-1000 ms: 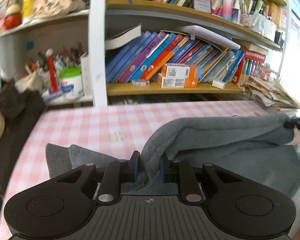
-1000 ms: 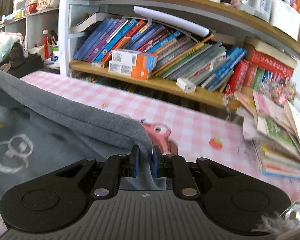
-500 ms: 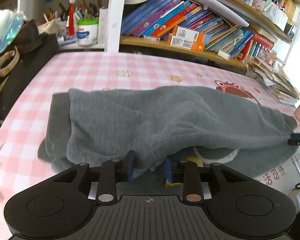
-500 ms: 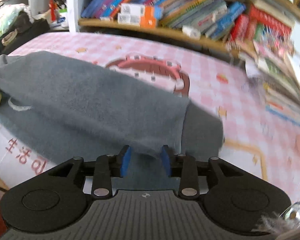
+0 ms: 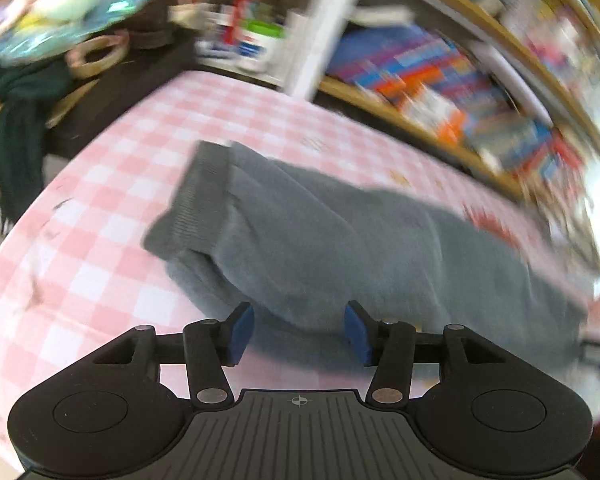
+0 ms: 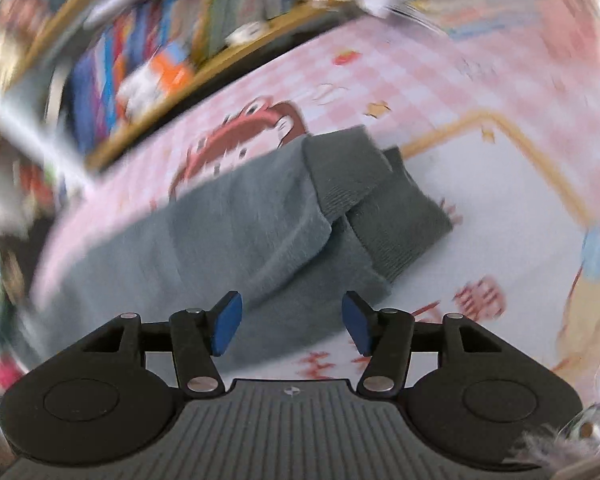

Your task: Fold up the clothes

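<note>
Grey garment [image 5: 340,248] folded lengthwise on the pink checked tablecloth [image 5: 112,216] — long axis running from mid-left to lower right in the left wrist view. Left gripper [image 5: 298,330] and right gripper [image 6: 290,326] have just been opening — pads apart, nothing clamped. Near fold edge lies just beyond each gap; ribbed cuffs [image 6: 364,196] sit centre-right in the right view.

Pink checked tablecloth [image 5: 112,216], folded grey garment [image 5: 340,240] lying flat on it
</note>
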Action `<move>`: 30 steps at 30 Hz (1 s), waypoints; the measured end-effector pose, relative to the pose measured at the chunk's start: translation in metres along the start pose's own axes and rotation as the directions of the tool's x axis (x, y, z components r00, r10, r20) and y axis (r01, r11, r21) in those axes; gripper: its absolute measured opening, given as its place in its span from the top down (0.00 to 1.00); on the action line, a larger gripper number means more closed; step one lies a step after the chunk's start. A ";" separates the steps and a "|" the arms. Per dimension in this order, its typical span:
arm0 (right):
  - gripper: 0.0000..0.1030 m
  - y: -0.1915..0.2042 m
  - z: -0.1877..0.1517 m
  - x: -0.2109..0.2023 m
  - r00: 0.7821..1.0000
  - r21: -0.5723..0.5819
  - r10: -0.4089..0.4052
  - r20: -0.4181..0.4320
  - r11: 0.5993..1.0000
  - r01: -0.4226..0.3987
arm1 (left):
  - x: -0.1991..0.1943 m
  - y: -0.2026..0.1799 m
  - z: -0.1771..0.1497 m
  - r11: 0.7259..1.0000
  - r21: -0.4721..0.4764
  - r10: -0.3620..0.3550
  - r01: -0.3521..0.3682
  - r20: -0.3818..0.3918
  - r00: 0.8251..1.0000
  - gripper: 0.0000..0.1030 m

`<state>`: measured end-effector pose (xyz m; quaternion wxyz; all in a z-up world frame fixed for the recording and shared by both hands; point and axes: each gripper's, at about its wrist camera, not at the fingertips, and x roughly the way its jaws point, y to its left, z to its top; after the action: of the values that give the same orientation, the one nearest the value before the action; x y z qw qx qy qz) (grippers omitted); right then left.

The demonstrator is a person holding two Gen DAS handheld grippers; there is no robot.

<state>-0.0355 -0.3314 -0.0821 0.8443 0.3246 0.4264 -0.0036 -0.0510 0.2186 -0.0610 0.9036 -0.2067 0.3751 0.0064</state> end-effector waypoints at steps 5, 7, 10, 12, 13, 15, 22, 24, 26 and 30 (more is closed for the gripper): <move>0.49 -0.023 -0.002 0.012 0.996 0.412 0.049 0.080 0.908 -0.078 | 0.002 0.015 0.005 0.953 -0.302 0.037 -0.003 0.107 0.994 0.52; 0.50 -0.028 -0.007 0.018 0.994 0.514 0.075 0.083 0.851 -0.107 | 0.003 0.018 0.006 0.931 -0.366 0.042 0.006 0.121 0.992 0.52; 0.51 -0.025 -0.007 0.020 0.995 0.525 0.075 0.070 0.845 -0.101 | 0.004 0.014 0.005 0.942 -0.335 0.048 -0.011 0.101 0.994 0.52; 0.53 -0.023 -0.005 0.018 0.996 0.503 0.053 0.076 0.860 -0.084 | 0.003 0.016 0.003 0.937 -0.348 0.061 -0.023 0.099 0.993 0.52; 0.54 -0.022 -0.004 0.018 0.995 0.494 0.048 0.084 0.866 -0.083 | 0.003 0.017 0.001 0.934 -0.356 0.066 -0.027 0.097 0.993 0.52; 0.54 -0.022 0.001 0.018 0.994 0.477 0.042 0.097 0.875 -0.083 | 0.003 0.020 0.000 0.925 -0.377 0.072 -0.033 0.092 0.993 0.52; 0.59 -0.032 0.019 0.031 0.992 0.465 0.016 0.124 0.883 -0.072 | 0.008 0.025 0.001 0.895 -0.446 0.051 -0.014 0.070 0.996 0.52; 0.59 -0.035 0.022 0.035 0.994 0.469 0.018 0.111 0.881 -0.069 | 0.011 0.027 0.000 0.883 -0.470 0.048 -0.016 0.056 0.997 0.52; 0.59 -0.034 0.025 0.040 0.995 0.465 0.016 0.096 0.883 -0.060 | 0.012 0.027 -0.002 0.874 -0.485 0.046 -0.016 0.050 0.998 0.52; 0.63 -0.031 0.032 0.046 0.997 0.448 0.004 0.078 0.893 -0.039 | 0.016 0.028 -0.004 0.868 -0.496 0.053 -0.029 0.035 0.998 0.52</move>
<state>0.0085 -0.3607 -0.1185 0.7618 0.5151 0.3787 -0.1048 -0.0470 0.2409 -0.0847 0.8286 -0.4233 0.3439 0.1263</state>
